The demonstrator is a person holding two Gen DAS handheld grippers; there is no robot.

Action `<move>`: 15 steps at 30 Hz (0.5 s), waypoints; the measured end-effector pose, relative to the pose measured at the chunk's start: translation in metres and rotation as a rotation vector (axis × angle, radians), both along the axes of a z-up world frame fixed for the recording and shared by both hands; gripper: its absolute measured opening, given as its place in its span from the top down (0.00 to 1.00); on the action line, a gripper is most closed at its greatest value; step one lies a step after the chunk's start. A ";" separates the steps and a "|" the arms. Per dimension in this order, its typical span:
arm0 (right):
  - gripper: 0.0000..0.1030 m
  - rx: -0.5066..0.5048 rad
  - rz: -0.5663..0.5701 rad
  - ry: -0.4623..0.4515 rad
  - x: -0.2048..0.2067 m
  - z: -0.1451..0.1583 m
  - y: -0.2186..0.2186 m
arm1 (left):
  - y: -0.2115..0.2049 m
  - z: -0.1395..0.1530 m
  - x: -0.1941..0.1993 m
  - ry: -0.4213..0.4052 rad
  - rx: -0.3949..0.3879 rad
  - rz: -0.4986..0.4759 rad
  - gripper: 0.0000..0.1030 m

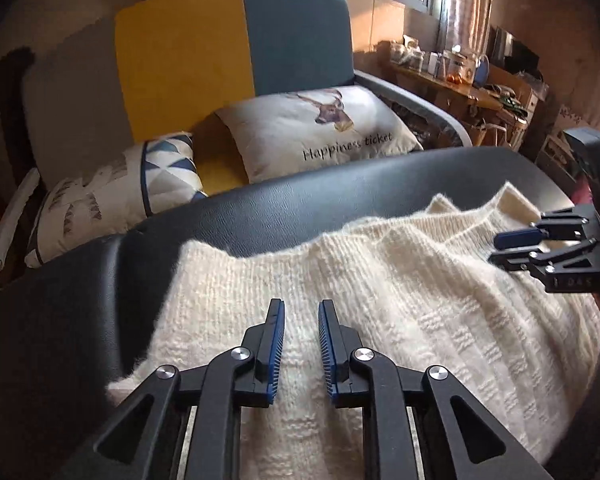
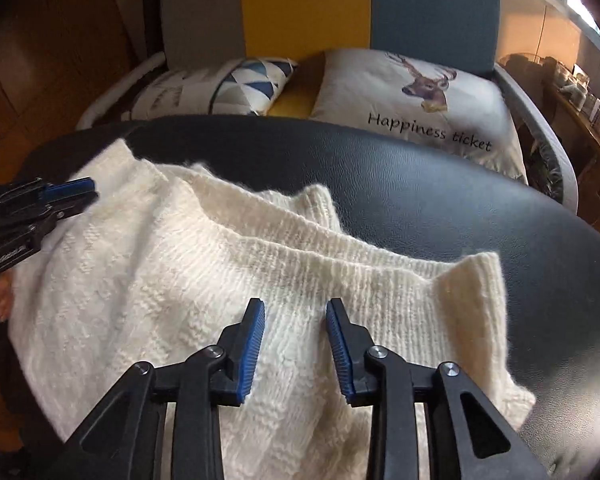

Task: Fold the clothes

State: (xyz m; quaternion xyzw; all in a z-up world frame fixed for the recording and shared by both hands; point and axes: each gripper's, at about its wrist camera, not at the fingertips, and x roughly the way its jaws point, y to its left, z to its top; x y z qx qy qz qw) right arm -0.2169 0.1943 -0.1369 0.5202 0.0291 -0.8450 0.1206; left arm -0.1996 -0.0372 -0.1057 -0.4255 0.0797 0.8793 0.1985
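A cream knit sweater (image 2: 204, 304) is lying rumpled on the black padded table (image 2: 460, 200), directly beneath both grippers. The left gripper (image 1: 301, 312) and right gripper (image 2: 295, 310) are each hovering spread apart, pinching nothing. Judging by this, a fold is being set up; next, each needs to close on an edge ahead.

Counted: 1 cream knit sweater (image 2: 236, 280) on 1 black table (image 2: 460, 200); 2 grippers, left (image 1: 301, 312) & right (image 2: 295, 312); 2 pillows, deer (image 2: 420, 96) & triangle-print (image 2: 228, 84); 1 sofa (image 1: 292, 40) behind.
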 end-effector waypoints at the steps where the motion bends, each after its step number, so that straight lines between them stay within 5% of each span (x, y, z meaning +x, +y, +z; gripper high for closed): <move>1: 0.63 0.005 -0.008 0.001 -0.002 -0.004 -0.001 | 0.001 -0.008 -0.001 -0.024 -0.012 -0.009 0.79; 4: 0.63 0.040 0.005 0.043 0.003 -0.008 -0.005 | 0.002 -0.018 0.001 -0.050 -0.002 -0.025 0.81; 8: 0.84 0.099 0.081 0.055 0.023 -0.011 -0.016 | 0.003 -0.020 0.021 -0.073 0.019 -0.084 0.84; 10: 0.85 0.133 0.143 0.058 0.044 -0.012 -0.022 | 0.002 -0.019 0.049 -0.060 0.000 -0.127 0.84; 15: 0.95 0.105 0.155 0.081 0.077 -0.005 -0.020 | -0.008 -0.012 0.076 -0.027 0.023 -0.073 0.88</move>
